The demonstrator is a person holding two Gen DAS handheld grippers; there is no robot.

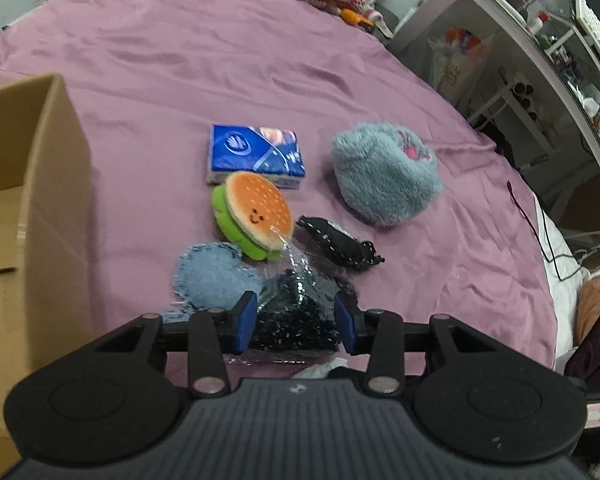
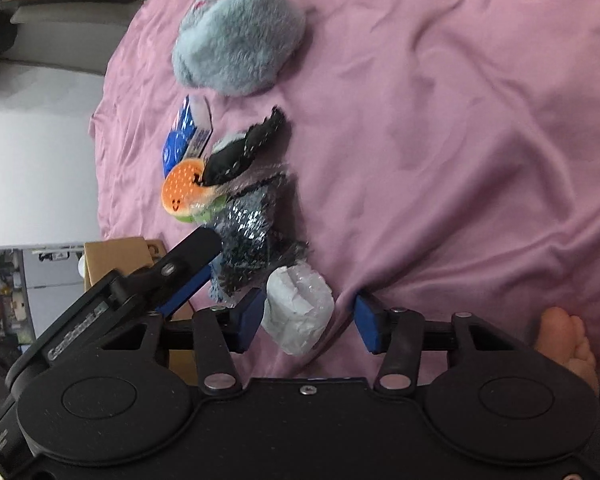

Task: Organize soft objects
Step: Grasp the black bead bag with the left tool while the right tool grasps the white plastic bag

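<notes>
A purple bedsheet (image 1: 180, 60) carries a cluster of soft things near its middle. The left gripper (image 1: 296, 322) is seen with its blue pads spread wide on either side of a clear bag of black sparkly material (image 1: 300, 308); whether the pads press on it cannot be told. Just beside this bag lie a denim heart (image 1: 212, 276), a burger plush (image 1: 256, 214), a blue tissue pack (image 1: 256, 154) and a small black pouch (image 1: 336, 242). A grey fluffy item (image 1: 384, 172) is set apart toward the sheet's right edge. An open cardboard box (image 1: 32, 184) stands at the left edge. The right gripper (image 2: 310, 322) is held open around a white wrapped bundle (image 2: 300, 312), which touches one pad (image 2: 250, 318) only.
</notes>
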